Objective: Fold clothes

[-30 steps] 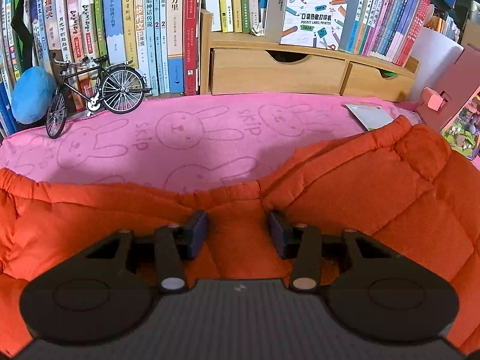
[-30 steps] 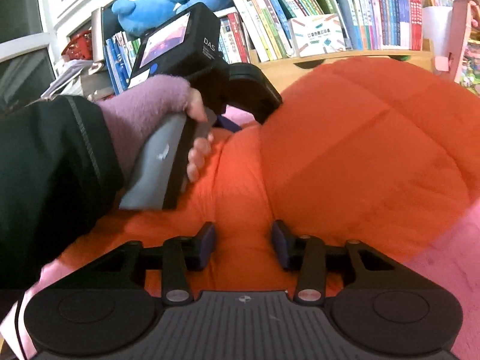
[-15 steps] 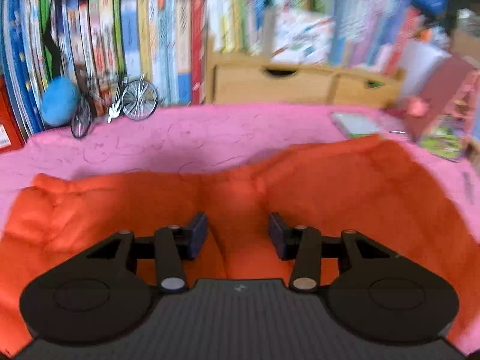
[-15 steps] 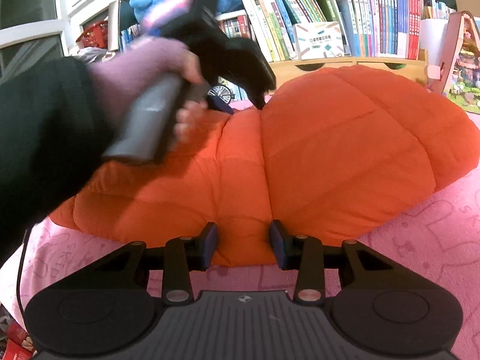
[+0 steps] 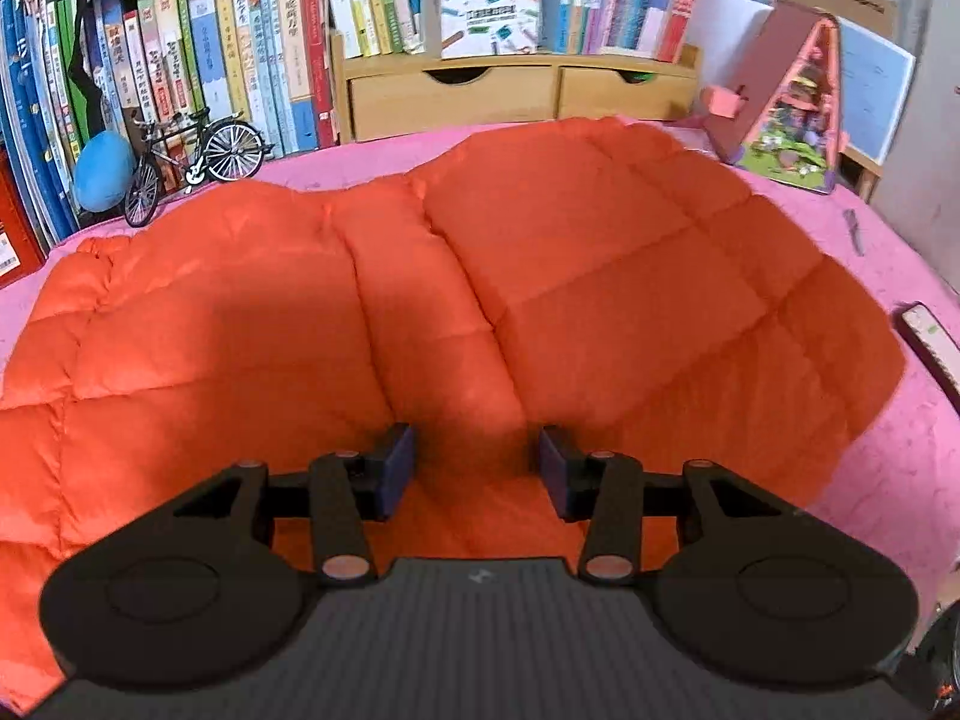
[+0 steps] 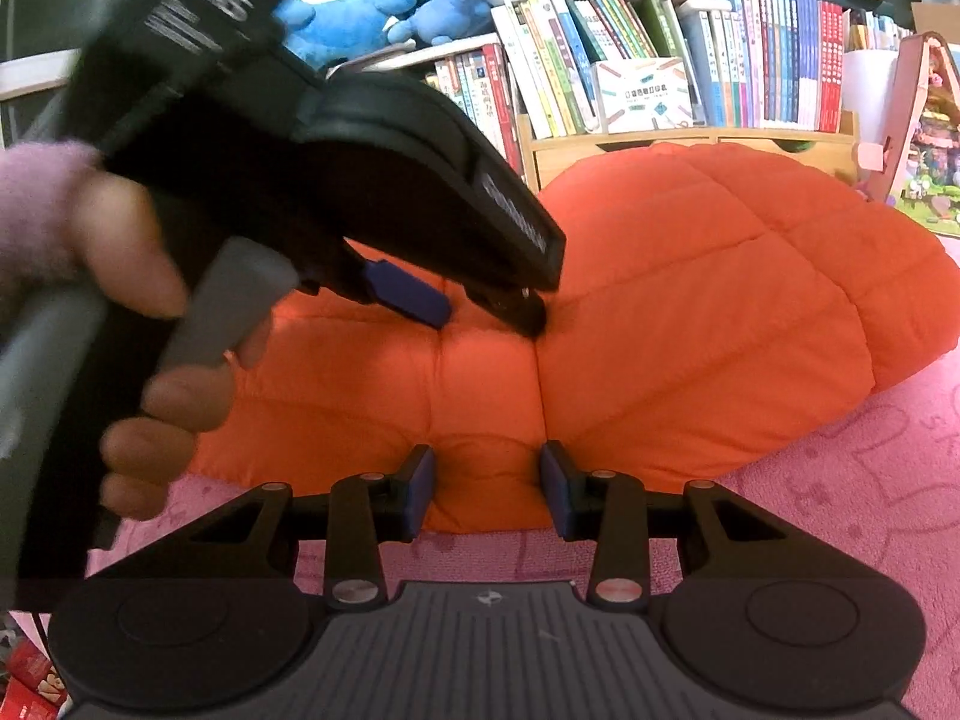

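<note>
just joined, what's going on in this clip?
A person is folding an orange puffer jacket spread on a pink cloth in front of a bookshelf. Each hand holds a set of tongs. The right tongs sit at the jacket's near edge, with a fold of padding between the pads. The left tongs are over the middle of the jacket, part open with fabric between them; whether either set is actually pinching, I can't tell. The right half lies doubled over, puffed up.

Bright, even light; fisheye-bent edges; near hand [image 6: 138,312] blurred.
</note>
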{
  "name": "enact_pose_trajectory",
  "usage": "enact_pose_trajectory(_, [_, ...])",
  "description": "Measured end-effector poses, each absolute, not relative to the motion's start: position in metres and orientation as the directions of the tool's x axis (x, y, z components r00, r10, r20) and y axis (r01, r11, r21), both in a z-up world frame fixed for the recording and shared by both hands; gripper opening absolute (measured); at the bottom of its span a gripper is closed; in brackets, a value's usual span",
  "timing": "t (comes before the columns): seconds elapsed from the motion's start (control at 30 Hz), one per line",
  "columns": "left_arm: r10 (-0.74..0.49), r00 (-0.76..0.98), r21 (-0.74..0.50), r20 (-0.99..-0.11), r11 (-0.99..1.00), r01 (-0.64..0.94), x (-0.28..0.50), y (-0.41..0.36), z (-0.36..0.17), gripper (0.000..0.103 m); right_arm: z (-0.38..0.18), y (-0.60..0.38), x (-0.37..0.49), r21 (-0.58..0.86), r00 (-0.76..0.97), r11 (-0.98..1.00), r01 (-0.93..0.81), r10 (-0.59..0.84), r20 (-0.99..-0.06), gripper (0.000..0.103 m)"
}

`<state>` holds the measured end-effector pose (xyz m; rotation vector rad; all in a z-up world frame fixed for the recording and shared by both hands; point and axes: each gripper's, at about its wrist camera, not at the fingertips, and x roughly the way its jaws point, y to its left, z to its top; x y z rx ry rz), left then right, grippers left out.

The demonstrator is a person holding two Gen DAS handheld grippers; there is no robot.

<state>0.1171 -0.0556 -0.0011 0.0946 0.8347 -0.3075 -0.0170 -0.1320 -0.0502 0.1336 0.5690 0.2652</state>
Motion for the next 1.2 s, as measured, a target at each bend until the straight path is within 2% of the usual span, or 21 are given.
enact_pose_trajectory(0.33, [-0.194, 0.639, -0.043, -0.745, 0.969, 0.245, 0.185, -0.056, -0.004, 0.046, -0.054, -0.13, -0.02, 0.172, 0.82, 0.961, -0.215, 0.274, -0.502, 0.04])
enact_pose_trajectory(0.63, [-0.168, 0.613, -0.123, -0.772, 0.986, 0.115, 0.265, -0.052, -0.019, 0.046, -0.056, -0.131, -0.024, 0.167, 0.822, 0.959, -0.229, 0.283, -0.494, 0.04])
enact_pose_trajectory(0.8, [-0.118, 0.631, -0.067, -0.767, 0.992, 0.104, 0.282, -0.062, -0.024, 0.046, -0.058, -0.132, -0.025, 0.164, 0.823, 0.958, -0.237, 0.288, -0.49, 0.04])
enact_pose_trajectory(1.0, [-0.111, 0.639, -0.079, -0.761, 0.994, 0.078, 0.283, -0.058, -0.017, 0.046, -0.058, -0.131, -0.023, 0.142, 0.826, 0.958, -0.25, 0.287, -0.485, 0.04])
enact_pose_trajectory(1.03, [-0.1, 0.652, -0.071, -0.752, 0.995, 0.071, 0.278, -0.057, -0.013, 0.046, -0.059, -0.133, -0.023, 0.149, 0.824, 0.955, -0.258, 0.298, -0.482, 0.043])
enact_pose_trajectory(1.13, [-0.099, 0.712, -0.057, -0.695, 0.995, 0.083, 0.244, -0.057, 0.003, 0.045, -0.057, -0.142, -0.022, 0.217, 0.806, 0.928, -0.303, 0.371, -0.462, 0.061])
enact_pose_trajectory(1.2, [-0.129, 0.741, -0.055, -0.659, 0.991, 0.124, 0.215, -0.056, 0.011, 0.051, -0.053, -0.155, -0.024, 0.294, 0.789, 0.899, -0.324, 0.428, -0.44, 0.062])
